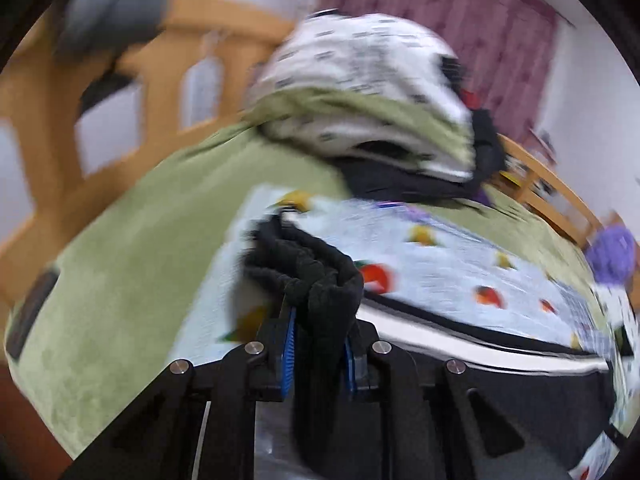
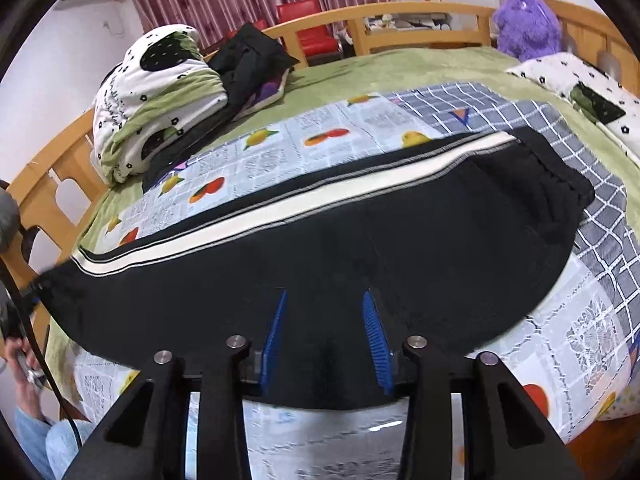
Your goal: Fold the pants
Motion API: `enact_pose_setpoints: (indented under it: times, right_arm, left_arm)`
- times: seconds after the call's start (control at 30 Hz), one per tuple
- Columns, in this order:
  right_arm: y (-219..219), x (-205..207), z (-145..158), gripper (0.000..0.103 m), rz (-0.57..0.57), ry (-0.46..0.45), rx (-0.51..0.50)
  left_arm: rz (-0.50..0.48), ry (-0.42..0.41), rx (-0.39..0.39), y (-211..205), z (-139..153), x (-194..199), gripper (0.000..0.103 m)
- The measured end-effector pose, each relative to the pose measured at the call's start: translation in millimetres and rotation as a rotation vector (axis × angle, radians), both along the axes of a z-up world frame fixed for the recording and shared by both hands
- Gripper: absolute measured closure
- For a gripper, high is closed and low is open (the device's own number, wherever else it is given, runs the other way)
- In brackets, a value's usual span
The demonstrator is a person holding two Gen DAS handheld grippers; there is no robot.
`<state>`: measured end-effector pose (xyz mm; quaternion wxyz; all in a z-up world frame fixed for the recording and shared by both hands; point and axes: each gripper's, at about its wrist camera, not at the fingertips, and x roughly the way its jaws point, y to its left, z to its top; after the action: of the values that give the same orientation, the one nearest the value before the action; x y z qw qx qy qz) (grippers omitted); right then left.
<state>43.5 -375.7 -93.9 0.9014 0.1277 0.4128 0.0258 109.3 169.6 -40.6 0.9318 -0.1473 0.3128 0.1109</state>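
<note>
A: Status of the pants (image 2: pixel 320 248)?

B: Flat on the bed (image 2: pixel 400 68), legs stacked lengthwise; that fold looks done. The cross fold remains.

A: Grippers?

B: Left gripper (image 1: pixel 320 320) is clamped on the bunched cuff end (image 1: pixel 312 264), though blur limits certainty. Right gripper (image 2: pixel 326 320) hovers above mid-leg, jaws apart, holding nothing.

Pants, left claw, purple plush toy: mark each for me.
pants (image 2: pixel 320 240), right wrist view, black middle panel
left claw (image 1: pixel 320 304), left wrist view, between fingertips, gripping bunched fabric
purple plush toy (image 2: pixel 526 26), right wrist view, body
</note>
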Motion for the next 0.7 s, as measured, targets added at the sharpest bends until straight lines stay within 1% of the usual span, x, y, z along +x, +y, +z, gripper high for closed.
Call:
enact_pose_setpoints:
  times: [0.03,0.07,0.13,0.2,0.27,0.33,0.37,0.4,0.47,0.5,0.57,0.6,0.63,0.67,0.7]
  right_arm:
    - [-5,-1,1,0.064,-0.004,-0.003,-0.012]
    - [-9,-2,4,0.064,-0.006,-0.005,-0.019]
    - [-18,-3,11,0.064,-0.008,-0.009,-0.03]
    - [-24,-7,18,0.064,-0.001,-0.03,-0.051]
    - [-31,-13,24,0.064,-0.012,-0.047,-0.075]
    - [-38,-19,28,0.064,-0.009,-0.054,-0.059]
    - [-41,-22,30,0.064,-0.009,-0.061,-0.052]
    - [-45,-25,32,0.064,-0.018,-0.078,-0.041]
    - [-50,-26,31,0.064,-0.034,-0.081,-0.019]
    - [-53,-25,27,0.064,-0.048,-0.069,0.007]
    - [-56,-20,19,0.064,-0.067,-0.031,0.048]
    - [-55,-15,13,0.064,-0.059,-0.003,0.062]
    - [-53,-13,12,0.064,-0.053,0.009,0.061]
    - [-50,-12,11,0.064,-0.053,0.009,0.057]
    - [-47,-10,12,0.064,-0.052,0.001,0.054]
  left_arm:
    - [-0.04,-0.005,0.035,-27,13,5,0.086]
    - [-0.072,-0.005,0.061,-48,22,8,0.086]
    - [-0.158,0.0,0.103,-103,40,16,0.086]
    - [-0.228,0.012,0.119,-150,46,19,0.086]
    - [-0.283,0.027,0.137,-199,41,19,0.086]
    - [-0.336,0.037,0.126,-242,26,18,0.086]
    - [-0.373,0.042,0.109,-267,12,16,0.086]
    - [-0.398,0.049,0.099,-282,1,14,0.086]
    - [-0.45,0.088,0.07,-312,-27,12,0.086]
    - [-0.481,0.126,0.041,-325,-47,10,0.086]
    - [-0.515,0.188,0.005,-339,-75,8,0.086]
    - [-0.535,0.237,-0.008,-345,-90,7,0.086]
    - [-0.552,0.291,0.001,-350,-102,5,0.085]
    - [-0.564,0.316,0.014,-351,-106,2,0.081]
    - [-0.586,0.33,0.029,-351,-105,-2,0.079]
